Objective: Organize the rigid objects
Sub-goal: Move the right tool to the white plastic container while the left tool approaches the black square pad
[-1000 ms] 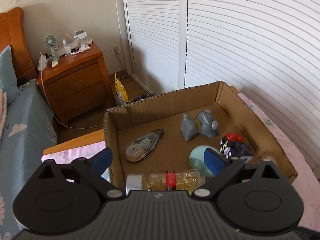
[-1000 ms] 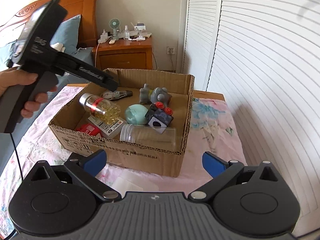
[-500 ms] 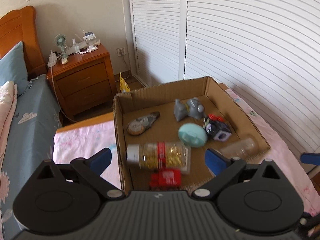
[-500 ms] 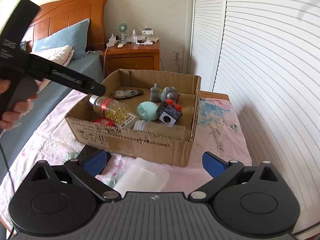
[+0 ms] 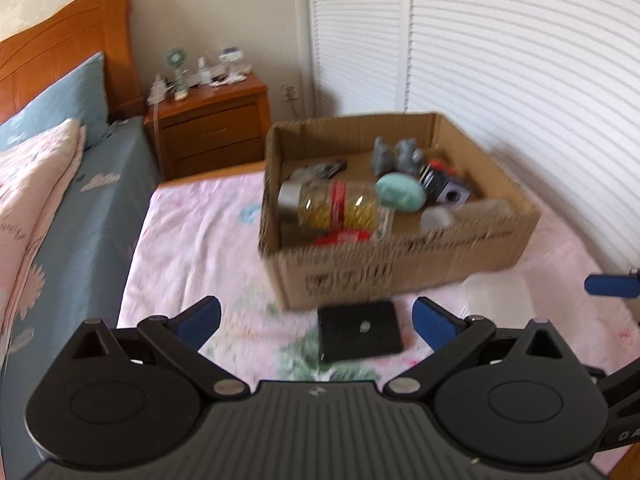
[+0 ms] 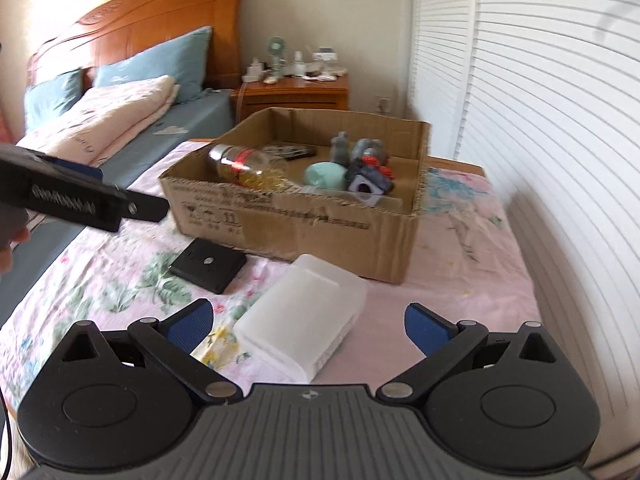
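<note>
Translucent white plastic box (image 6: 304, 318) lies low centre of the right wrist frame on the bed (image 6: 472, 280), before the cardboard box (image 6: 320, 224), between the spread-open right tool (image 6: 308, 322); likely light, stiff, slick, best pinched across its long sides; left tool (image 5: 318, 320) gapes empty.

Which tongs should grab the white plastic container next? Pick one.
Right. The right tongs are open with the white plastic container lying directly between them, while the left tongs face the black square block instead.
</note>
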Motion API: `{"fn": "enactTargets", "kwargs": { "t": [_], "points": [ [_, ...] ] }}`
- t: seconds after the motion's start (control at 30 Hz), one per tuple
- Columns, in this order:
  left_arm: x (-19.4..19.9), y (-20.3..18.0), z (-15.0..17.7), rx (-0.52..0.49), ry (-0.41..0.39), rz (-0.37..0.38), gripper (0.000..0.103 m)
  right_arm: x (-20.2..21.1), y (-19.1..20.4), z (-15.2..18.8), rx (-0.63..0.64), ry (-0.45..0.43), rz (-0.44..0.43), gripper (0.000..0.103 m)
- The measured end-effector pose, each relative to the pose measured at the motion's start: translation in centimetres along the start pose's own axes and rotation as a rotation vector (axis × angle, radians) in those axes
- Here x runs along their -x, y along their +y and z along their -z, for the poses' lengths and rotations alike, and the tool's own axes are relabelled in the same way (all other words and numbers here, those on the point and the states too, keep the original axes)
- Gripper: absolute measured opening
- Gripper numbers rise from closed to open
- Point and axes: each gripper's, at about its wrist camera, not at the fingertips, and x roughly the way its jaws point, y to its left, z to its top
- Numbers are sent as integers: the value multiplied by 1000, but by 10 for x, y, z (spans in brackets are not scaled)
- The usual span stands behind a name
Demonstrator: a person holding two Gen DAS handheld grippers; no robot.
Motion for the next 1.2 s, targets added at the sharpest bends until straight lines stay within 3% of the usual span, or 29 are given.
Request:
{"fn": "enactTargets", "kwargs": {
  "t": [0.27,0.57,0.97,1.07,1.2],
  "points": [
    [-20,3,26,53,83,-17,101,-37,-7,-16,137,25,-73,103],
    [-17,8,30,59,71,23,101,-81,-15,-30,143,141,-186,103],
    [-16,19,31,82,60,40,101,-50,10,1,117,305,-242,103],
    [-16,23,30,90,57,32,101,-47,23,3,104,286,-177,103],
    [-16,27,30,103,56,26,101,-58,39,-5,90,226,-21,103]
  ]
}}
